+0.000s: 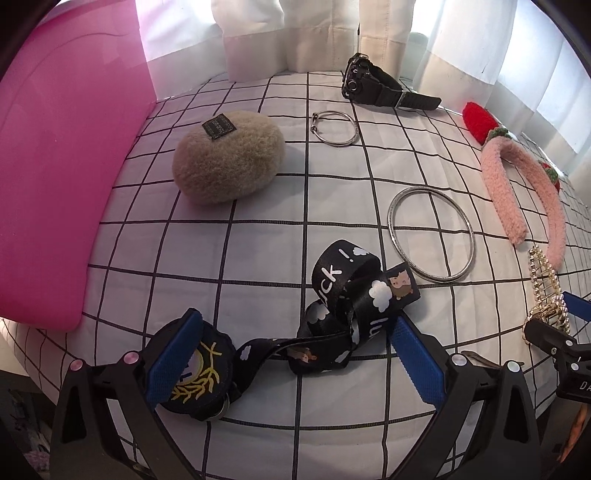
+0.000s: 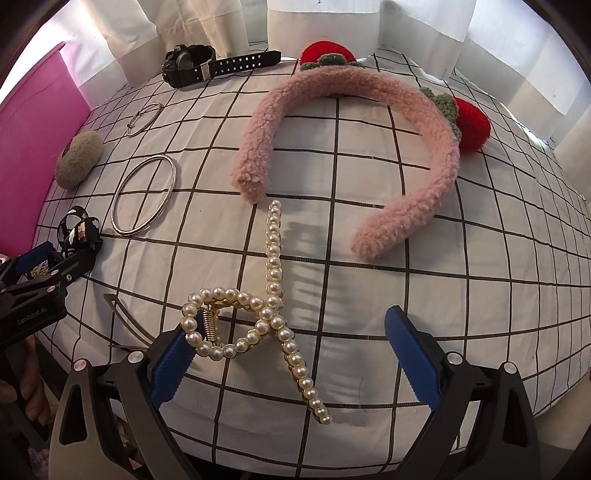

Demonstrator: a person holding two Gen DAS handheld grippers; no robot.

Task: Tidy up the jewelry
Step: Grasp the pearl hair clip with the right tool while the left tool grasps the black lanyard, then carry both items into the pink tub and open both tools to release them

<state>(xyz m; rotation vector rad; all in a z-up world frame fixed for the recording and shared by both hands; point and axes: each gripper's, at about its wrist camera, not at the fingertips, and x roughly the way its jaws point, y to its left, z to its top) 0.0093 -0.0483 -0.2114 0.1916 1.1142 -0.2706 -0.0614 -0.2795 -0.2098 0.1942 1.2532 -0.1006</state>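
From the left wrist view, the left hand-held gripper (image 1: 295, 354) sits low over the white bed cover with a black grid (image 1: 258, 229), its blue pads spread wide and gripping nothing. Between them lies the black printed ribbon lanyard with cloud and animal pictures (image 1: 347, 295), loosely coiled, with its round black embroidered badge (image 1: 195, 369) lying against the left pad. That straddling pose suggests the lanyard is the piece this side is lined up to collect. Beyond it the other items are spread apart, probably so each can be taken singly: a large plain silver bangle (image 1: 430, 234) just right of the lanyard, a thinner silver clasp bangle (image 1: 335, 129) farther back, a fuzzy beige oval pouch with a small black label (image 1: 229, 158), a chunky black digital wristwatch (image 1: 376, 85) near the white curtains (image 1: 325, 33), and a pink plastic panel (image 1: 55, 166) along the left edge.

From the right wrist view, the right hand-held gripper (image 2: 295, 358) is likewise released, jaws wide. The gold claw hair clip edged with cream pearls (image 2: 258, 314) lies on the cover between them, its looped handle end touching the left pad and its gold spring showing; one pearl arm runs forward, the other back toward the camera. A fluffy pink headband with red knitted strawberries (image 2: 369, 140) rests ahead, well apart from the clip.
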